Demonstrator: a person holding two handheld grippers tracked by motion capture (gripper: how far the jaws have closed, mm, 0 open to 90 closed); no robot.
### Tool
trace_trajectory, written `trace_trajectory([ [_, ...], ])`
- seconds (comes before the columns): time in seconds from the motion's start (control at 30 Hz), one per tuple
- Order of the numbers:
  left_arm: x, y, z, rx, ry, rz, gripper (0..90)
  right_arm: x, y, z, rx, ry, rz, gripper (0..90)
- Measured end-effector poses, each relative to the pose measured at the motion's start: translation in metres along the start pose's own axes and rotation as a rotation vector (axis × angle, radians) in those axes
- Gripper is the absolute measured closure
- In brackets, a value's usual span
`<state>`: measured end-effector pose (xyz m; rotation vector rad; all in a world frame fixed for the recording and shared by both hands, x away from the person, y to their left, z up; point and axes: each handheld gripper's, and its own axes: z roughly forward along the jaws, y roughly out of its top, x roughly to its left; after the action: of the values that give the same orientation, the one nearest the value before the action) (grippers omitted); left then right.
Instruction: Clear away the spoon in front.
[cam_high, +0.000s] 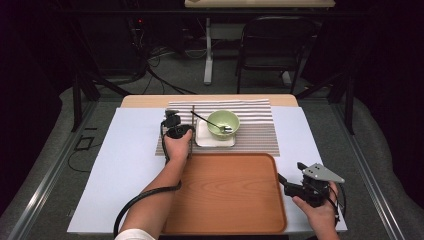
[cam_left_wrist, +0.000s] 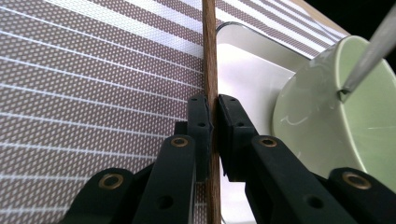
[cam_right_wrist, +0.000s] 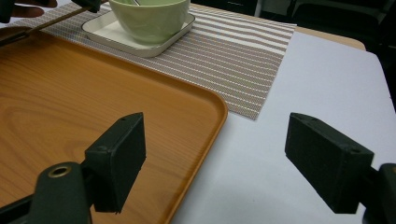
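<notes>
The left gripper (cam_left_wrist: 212, 135), its arm stretched forward over the placemat (cam_left_wrist: 93, 93), clamps the chopstick (cam_left_wrist: 210, 56); the right gripper (cam_right_wrist: 215, 158) rests low beside the tray (cam_right_wrist: 70, 102), jaws wide apart, empty.

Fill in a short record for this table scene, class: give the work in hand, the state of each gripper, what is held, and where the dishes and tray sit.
Work in hand: picking up a wooden chopstick from the striped placemat
Left gripper: shut on the chopstick, pads pressing it from both sides
Right gripper: jaws wide apart, nothing between them, over the tray's right edge
Green bowl: on the white square plate, with a metal utensil resting in it
Wooden tray: bare, on the near side of the placemat
</notes>
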<state>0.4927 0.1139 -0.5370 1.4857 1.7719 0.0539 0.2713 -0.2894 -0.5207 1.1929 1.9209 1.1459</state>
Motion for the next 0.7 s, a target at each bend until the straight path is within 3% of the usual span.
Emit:
trace_trajectory([
  [0.5, 0.002, -0.01, -0.039, -0.051, -0.022, 0.016, 84.7, 0.001, 0.0, 0.0, -0.003, -0.001, -0.003, 20.1],
  [0.7, 0.001, -0.019, -0.059, -0.064, -0.019, 0.064, 84.7, 0.001, 0.0, 0.0, -0.003, -0.003, -0.003, 20.2],
])
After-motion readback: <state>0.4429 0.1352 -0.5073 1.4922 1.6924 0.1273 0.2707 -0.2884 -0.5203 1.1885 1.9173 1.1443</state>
